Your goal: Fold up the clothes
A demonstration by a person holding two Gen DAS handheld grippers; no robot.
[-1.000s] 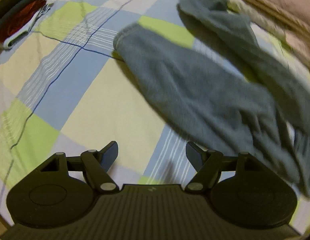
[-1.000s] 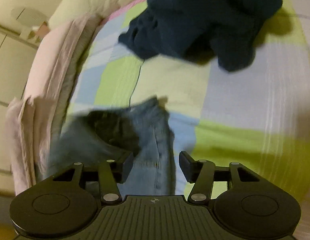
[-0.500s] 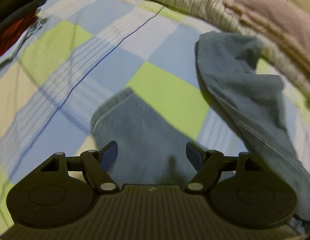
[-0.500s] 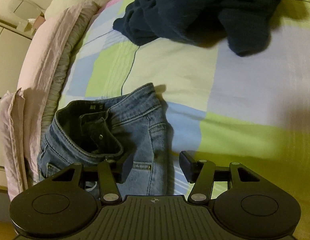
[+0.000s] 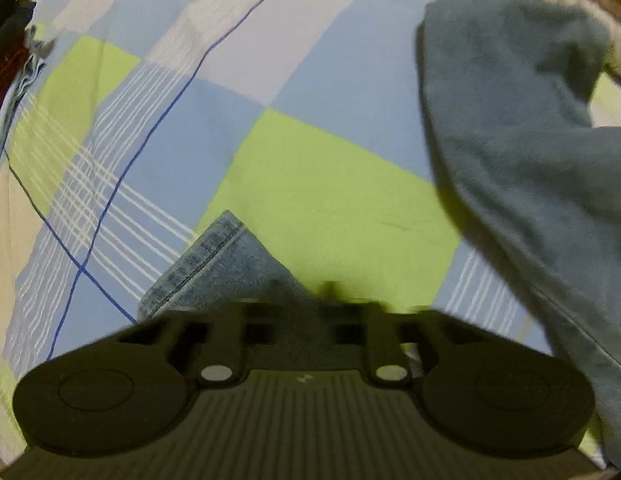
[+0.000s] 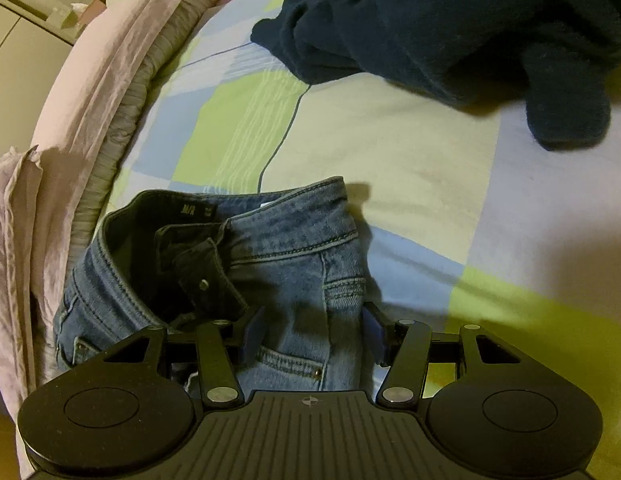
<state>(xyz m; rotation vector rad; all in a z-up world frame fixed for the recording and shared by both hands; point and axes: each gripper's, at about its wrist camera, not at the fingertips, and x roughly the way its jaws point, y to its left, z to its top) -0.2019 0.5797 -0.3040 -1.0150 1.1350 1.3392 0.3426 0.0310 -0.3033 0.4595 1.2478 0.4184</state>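
Observation:
Blue jeans lie on a checked bedsheet. In the left wrist view one leg hem (image 5: 214, 264) sits right at my left gripper (image 5: 306, 300), whose blurred fingers have come together on the denim. The other leg (image 5: 522, 152) lies along the right. In the right wrist view the waist end (image 6: 246, 256) with its open waistband and button lies in front of my right gripper (image 6: 312, 336). That gripper is open, its fingers (image 6: 252, 332) set either side of the hip and pocket.
A dark navy garment (image 6: 462, 28) is heaped at the top right of the right wrist view. A pink blanket (image 6: 70, 120) runs along the bed's left edge. A stack of dark and red clothes (image 5: 6, 64) sits at the far left of the left wrist view.
My left gripper moved forward to the leg hem and closed on it; it was open before. My right gripper came closer to the waist end and stayed open.

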